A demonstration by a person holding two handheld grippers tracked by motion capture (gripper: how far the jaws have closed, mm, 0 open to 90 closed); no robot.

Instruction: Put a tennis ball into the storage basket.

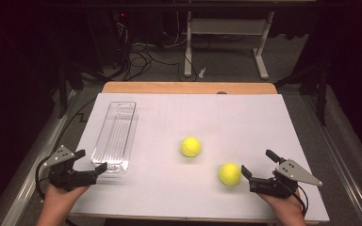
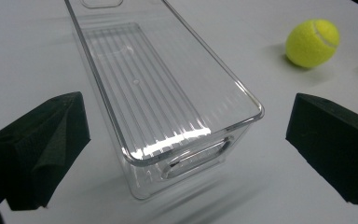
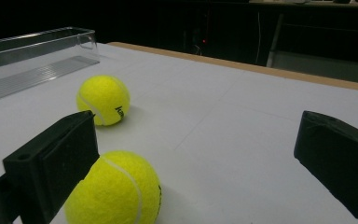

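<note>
Tennis balls, two of them, are seen lying on the white tabletop [image 1: 245,117], both to the right of the clear plastic bin [image 1: 115,136], which serves as the landmark. The nearer tennis ball [image 1: 229,173] lies well to the right of the bin, at about the level of its near end, and the farther tennis ball [image 1: 191,147] is found between that ball and the bin, a little further back; the two balls are near each other but apart. The bin is placed lengthwise along the left part of the tabletop, upright, with ribs on its floor and a handle slot in its near end wall. The left gripper [image 1: 90,163] is held just at the near end of the bin, and its fingers [image 2: 42,149] are spread wide, one at each side of that near end, with no contact seen. The right gripper [image 1: 257,163] is held far to the right of the bin, just beside the nearer ball; its fingers [image 3: 56,163] are likewise spread wide and hold nothing. In the right gripper view one finger is seen right by the nearer ball; whether it is touched cannot be told.
</note>
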